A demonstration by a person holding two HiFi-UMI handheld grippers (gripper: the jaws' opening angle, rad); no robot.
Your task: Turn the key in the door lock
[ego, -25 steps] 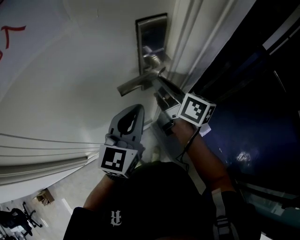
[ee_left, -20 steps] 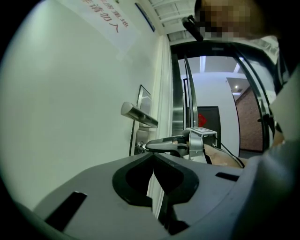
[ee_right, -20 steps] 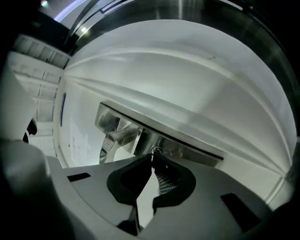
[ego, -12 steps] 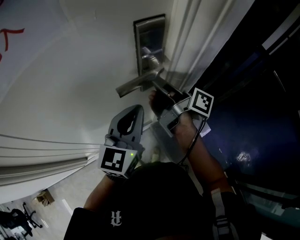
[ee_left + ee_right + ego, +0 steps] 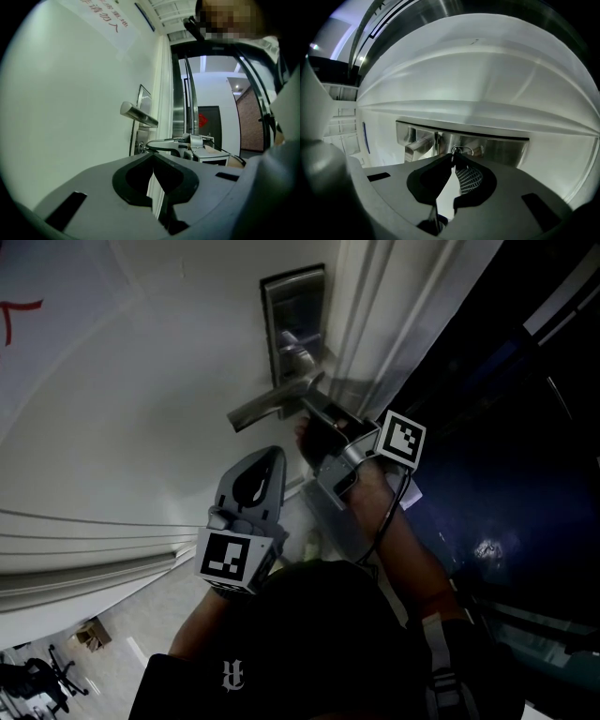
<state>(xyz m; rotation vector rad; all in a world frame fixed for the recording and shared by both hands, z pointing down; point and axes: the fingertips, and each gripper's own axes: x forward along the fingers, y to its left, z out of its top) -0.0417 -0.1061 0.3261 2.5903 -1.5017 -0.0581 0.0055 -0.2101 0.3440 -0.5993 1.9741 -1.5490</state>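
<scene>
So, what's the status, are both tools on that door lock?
Right tool shut on the key in the lock. Left tool shut, empty, clear of the door. Door handle just above the key, nothing blocking.

Silver lock plate [image 5: 296,315], white door [image 5: 141,399]

A red stroke [image 5: 21,313] is seen on the white surface at the upper left of the head view. Far below, on a pale floor [image 5: 155,622], a black office chair [image 5: 37,679] and a small cardboard box [image 5: 91,634] near it can be made out. A dark glass pane [image 5: 525,456] is seen at the right. In the left gripper view, a red ornament [image 5: 202,120] is shown on a dark door [image 5: 210,123], beside a brick wall [image 5: 253,117].
</scene>
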